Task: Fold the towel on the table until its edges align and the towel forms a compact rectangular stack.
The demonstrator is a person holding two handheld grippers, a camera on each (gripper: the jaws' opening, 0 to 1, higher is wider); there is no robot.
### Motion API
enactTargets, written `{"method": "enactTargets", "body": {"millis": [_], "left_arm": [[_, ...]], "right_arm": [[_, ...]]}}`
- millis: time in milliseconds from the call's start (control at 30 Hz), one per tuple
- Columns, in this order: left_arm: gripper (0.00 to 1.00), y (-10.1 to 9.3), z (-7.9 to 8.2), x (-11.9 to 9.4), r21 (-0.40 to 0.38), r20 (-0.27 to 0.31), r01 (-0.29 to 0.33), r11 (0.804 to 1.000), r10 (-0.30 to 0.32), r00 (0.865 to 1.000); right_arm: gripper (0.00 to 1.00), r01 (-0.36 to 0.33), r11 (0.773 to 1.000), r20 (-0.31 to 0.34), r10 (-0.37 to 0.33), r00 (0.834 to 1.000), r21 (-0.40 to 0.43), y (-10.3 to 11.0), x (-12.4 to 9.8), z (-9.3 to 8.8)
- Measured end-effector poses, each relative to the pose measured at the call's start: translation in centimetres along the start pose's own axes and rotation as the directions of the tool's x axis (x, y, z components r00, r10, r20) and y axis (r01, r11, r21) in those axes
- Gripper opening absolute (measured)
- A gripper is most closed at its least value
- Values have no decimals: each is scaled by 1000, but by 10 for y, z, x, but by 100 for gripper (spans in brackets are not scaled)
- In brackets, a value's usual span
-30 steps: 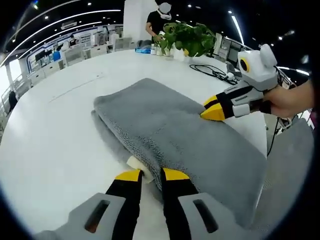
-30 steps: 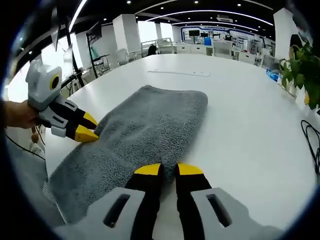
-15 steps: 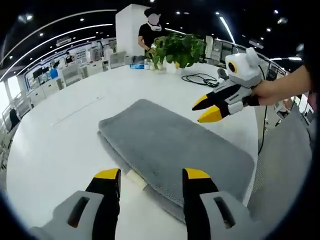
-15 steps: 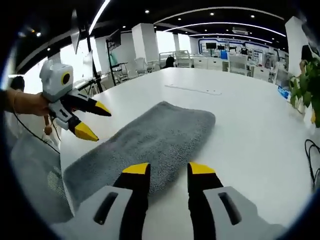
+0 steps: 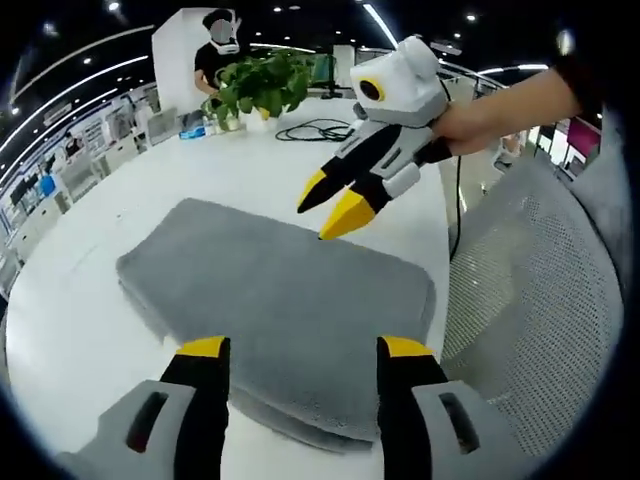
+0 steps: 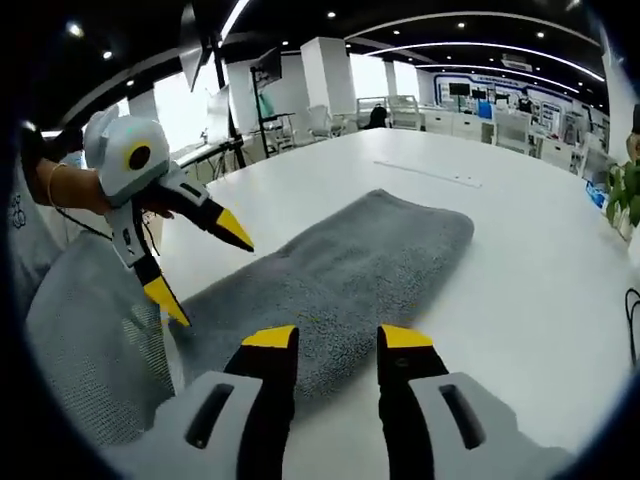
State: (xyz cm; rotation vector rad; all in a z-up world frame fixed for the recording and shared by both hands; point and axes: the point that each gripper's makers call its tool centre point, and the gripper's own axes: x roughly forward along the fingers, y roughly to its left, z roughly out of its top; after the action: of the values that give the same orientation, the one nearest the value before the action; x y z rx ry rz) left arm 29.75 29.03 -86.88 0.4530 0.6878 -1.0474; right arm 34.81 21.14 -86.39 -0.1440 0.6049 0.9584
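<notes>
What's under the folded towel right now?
The towel lies folded on the white table; lower layers show at its near edge. Whatever sits between or beneath the layers is covered. Both grippers are open and off it.

Towel [image 5: 275, 300] lies flat on desk [image 5: 90, 330], folded; air above it free. Left gripper [image 5: 300, 350] jaws spread, above towel's near edge, not touching. Right gripper [image 5: 333, 200] jaws parted, off towel, above its far side. Bare desk wide open beyond towel [image 6: 350, 270] and to its side [image 6: 520, 300]. Mesh chair [image 5: 520, 300] crowds desk edge near towel end. Plant [image 5: 260, 85], cable [image 5: 320, 128] and person [image 5: 222, 50] stand well apart at far end.
</notes>
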Motion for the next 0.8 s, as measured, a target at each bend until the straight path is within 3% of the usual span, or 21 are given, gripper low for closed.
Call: {"method": "enactTargets", "body": {"millis": [100,433,533,800], "left_arm": [[60,-3,1,0,22,-2,-29,999,29,1000],[49,-37,-9,4,40,-36,72,997,-70,997],[46,-44,-16,6,73,-68,94,993,-89,994],[42,-54,-24,9,70,-85,109,992,-103,991]], "right_arm": [[35,-19,1000,-10,19,1000,-12,11,-3,-6],[33,-138,990,-44,137,990,-34,57,-9,-26],[32,-156,986,-64,152,986,-62,65,-11,-31],[32,-191,978,-109,182,977,-80,77,-13,-42]]}}
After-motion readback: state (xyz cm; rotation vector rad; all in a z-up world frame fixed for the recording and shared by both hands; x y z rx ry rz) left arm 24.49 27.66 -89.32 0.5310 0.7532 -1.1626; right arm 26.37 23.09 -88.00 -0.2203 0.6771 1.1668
